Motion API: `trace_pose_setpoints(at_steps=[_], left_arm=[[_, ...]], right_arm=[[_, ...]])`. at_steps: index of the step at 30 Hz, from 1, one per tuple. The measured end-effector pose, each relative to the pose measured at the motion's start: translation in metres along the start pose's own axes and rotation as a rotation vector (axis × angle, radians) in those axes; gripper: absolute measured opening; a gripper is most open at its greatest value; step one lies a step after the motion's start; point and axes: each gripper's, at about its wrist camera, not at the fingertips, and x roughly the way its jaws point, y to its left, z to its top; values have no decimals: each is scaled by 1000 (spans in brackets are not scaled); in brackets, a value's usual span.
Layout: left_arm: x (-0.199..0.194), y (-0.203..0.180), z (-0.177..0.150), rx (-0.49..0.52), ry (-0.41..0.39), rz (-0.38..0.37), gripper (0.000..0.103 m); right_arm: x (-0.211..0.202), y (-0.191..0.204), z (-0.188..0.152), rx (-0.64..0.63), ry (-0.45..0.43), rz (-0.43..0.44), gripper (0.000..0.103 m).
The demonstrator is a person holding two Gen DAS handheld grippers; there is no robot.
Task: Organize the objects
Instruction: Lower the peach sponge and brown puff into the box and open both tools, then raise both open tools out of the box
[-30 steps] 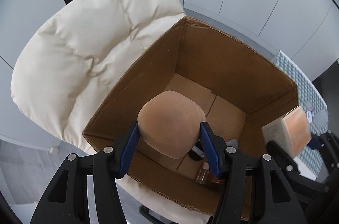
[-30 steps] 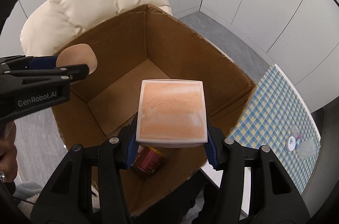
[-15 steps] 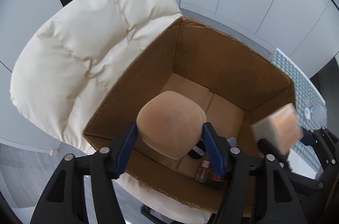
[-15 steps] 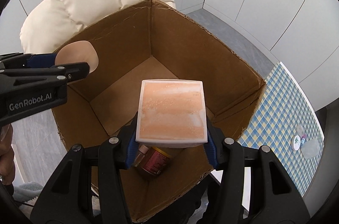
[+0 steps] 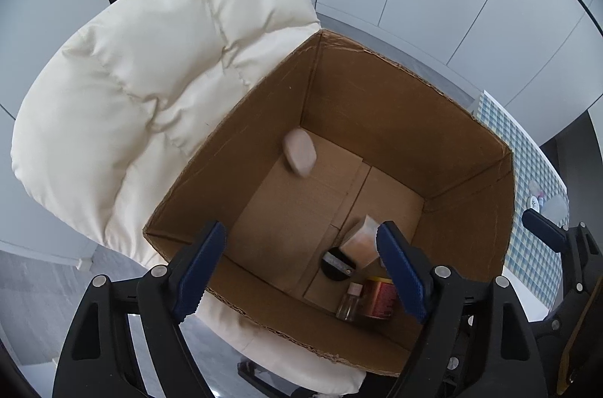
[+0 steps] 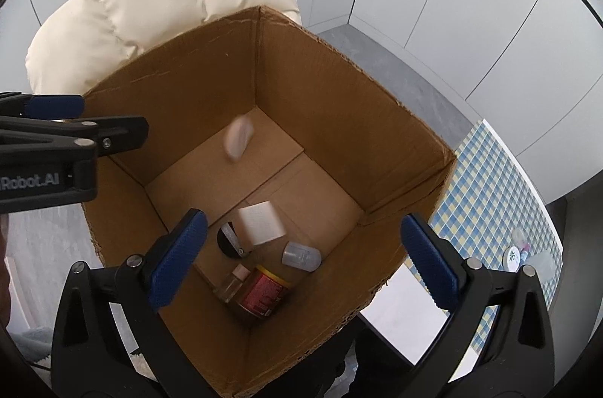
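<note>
Over on the left, a cream padded chair (image 5: pixel 150 89) is seen with an open cardboard box (image 5: pixel 377 119) parked on its seat. The left gripper (image 5: pixel 301 270) is held over the box's near rim, jaws just spread apart and nothing pinched between them. The pale rounded sponge (image 5: pixel 299 152) is caught blurred inside the box by the far left corner (whether it's touching the wall can't be told). Further right on the box floor, a white block (image 6: pixel 260 223) is lying beside a black round thing (image 6: pixel 230 239), a small clear bottle (image 6: pixel 233 283), a red can (image 6: pixel 262 292) and a greyish capsule-shaped item (image 6: pixel 301 255). The right gripper (image 6: pixel 301 258) is also parked above them, jaws just thrown wide open and empty. A blue checked cloth (image 6: pixel 497 194) is visible at the far right.
</note>
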Motion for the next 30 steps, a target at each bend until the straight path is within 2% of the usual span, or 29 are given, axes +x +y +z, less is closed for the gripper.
trace_pose_setpoints(at_steps=[19,30], left_arm=[[-1,-4,-1,26,-7,21,83],[-30,-11,-11,-1,-27,0,83]], right_arm=[[-11,-16,-1,63,-14,13,103],[-53,-40,-12,139,-74,5,103]])
